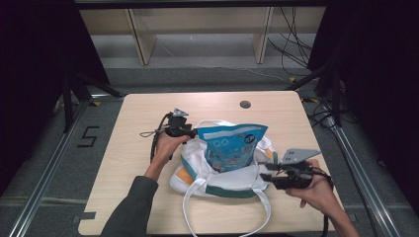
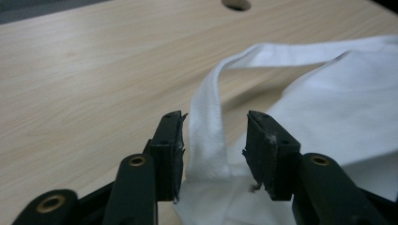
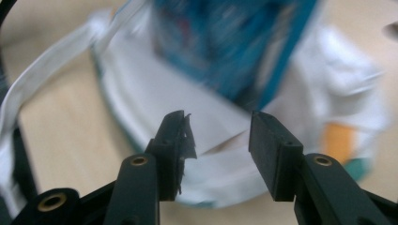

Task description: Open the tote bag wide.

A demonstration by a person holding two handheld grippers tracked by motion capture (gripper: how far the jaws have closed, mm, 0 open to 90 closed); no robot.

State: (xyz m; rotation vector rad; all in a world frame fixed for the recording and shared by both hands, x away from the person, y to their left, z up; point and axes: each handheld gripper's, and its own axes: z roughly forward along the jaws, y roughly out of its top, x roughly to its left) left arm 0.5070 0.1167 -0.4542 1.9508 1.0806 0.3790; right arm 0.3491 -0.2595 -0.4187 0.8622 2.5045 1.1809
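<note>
- Cloth is what is being handled: a soft white fabric tote bag point(image 1: 217, 175) with teal trim lies slumped near the middle of the pale wooden table point(image 1: 148, 108), a glossy blue snack packet point(image 1: 232, 145) standing in its mouth.
- Judged light and limp, the bag sags wherever it is unsupported; the crinkly packet may slip.
- A white webbing strap point(image 2: 206, 136) is judged the best hold.
- The left gripper point(image 2: 213, 140) is seen with jaws apart, the strap between them, unpinched.
- The right gripper point(image 3: 220, 140) is parted too, nothing held, beside the bag's near right corner.
</note>
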